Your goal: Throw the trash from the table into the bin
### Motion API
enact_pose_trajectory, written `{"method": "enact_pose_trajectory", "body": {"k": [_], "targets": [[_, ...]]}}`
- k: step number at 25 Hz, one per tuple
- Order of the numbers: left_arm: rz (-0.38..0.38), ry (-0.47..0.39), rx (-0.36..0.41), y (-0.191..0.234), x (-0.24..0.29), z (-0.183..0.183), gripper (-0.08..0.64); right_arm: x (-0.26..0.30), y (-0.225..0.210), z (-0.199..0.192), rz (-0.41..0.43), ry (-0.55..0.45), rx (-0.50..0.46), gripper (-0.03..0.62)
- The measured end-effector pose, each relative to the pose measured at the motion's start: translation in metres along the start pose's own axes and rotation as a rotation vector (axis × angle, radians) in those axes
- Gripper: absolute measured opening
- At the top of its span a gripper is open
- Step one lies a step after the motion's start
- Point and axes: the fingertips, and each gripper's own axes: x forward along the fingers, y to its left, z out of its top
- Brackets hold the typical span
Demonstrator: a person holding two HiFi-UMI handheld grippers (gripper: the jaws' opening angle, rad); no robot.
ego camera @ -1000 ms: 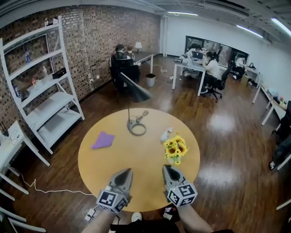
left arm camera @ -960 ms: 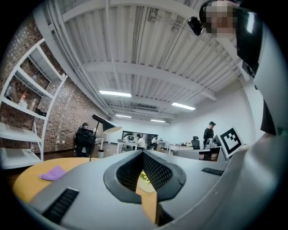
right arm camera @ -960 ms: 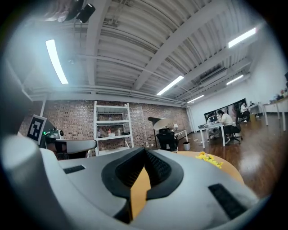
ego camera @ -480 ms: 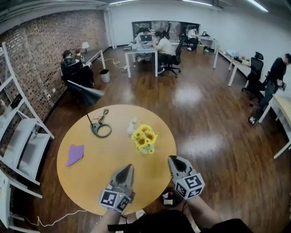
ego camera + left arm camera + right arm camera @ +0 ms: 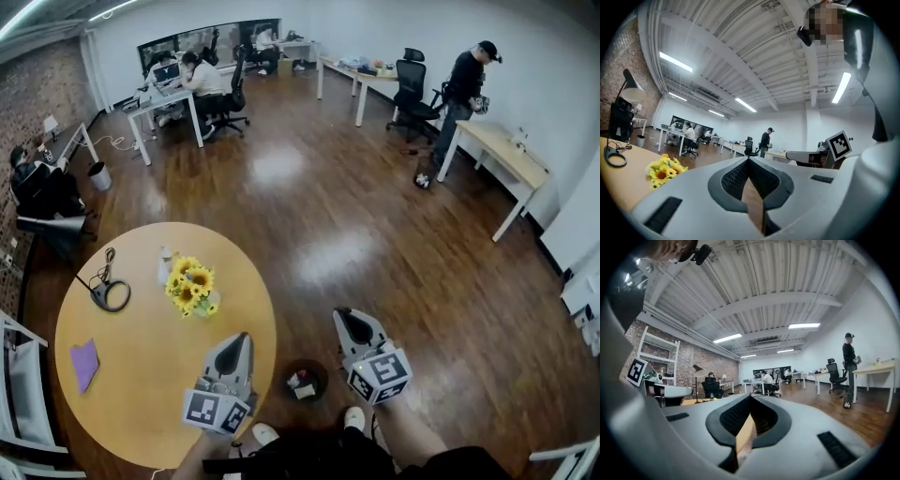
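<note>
A purple scrap of paper [image 5: 83,363] lies on the round yellow table [image 5: 150,394] at the left of the head view. A small white crumpled piece [image 5: 165,265] sits beside the sunflowers [image 5: 190,289]. A small dark bin [image 5: 320,368] stands on the floor by the table's edge, with white and red trash inside. My left gripper [image 5: 238,339] hovers over the table's right edge, shut and empty. My right gripper [image 5: 346,320] is over the floor, right of the bin, also shut and empty. In the left gripper view the jaws [image 5: 749,162] meet, with the sunflowers [image 5: 663,168] to their left.
A black cable loop [image 5: 108,294] and a lamp lie at the table's far side. White shelving [image 5: 19,394] stands left of the table. Desks, office chairs and seated people fill the back; a standing person [image 5: 464,89] is at a desk on the far right. Wooden floor stretches ahead.
The head view has swung to the right, so the table slid to the left. Both grippers moved right with it, still shut. The bin came into view between them.
</note>
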Motion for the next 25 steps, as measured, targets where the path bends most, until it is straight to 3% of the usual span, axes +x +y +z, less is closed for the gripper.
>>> {"method": "enact_pose_trajectory", "body": {"k": [6, 9, 15, 21, 25], "targets": [[-0.072, -0.016, 0.030, -0.112, 0.060, -0.023, 0.001, -0.070, -0.102, 0.008, -0.029, -0.074, 0.030, 0.003], [-0.070, -0.060, -0.007, -0.162, 0.099, -0.042, 0.001, -0.105, -0.157, 0.008, -0.032, -0.091, 0.014, 0.004], [-0.162, -0.093, -0.018, -0.263, 0.182, -0.057, 0.001, -0.182, -0.267, 0.018, -0.177, -0.112, 0.026, 0.003], [-0.203, -0.116, -0.035, -0.294, 0.251, -0.072, 0.001, -0.219, -0.346, 0.014, -0.322, -0.142, 0.107, 0.003], [-0.196, -0.117, -0.061, -0.273, 0.284, -0.087, 0.001, -0.209, -0.363, 0.010, -0.358, -0.139, 0.093, 0.005]]}}
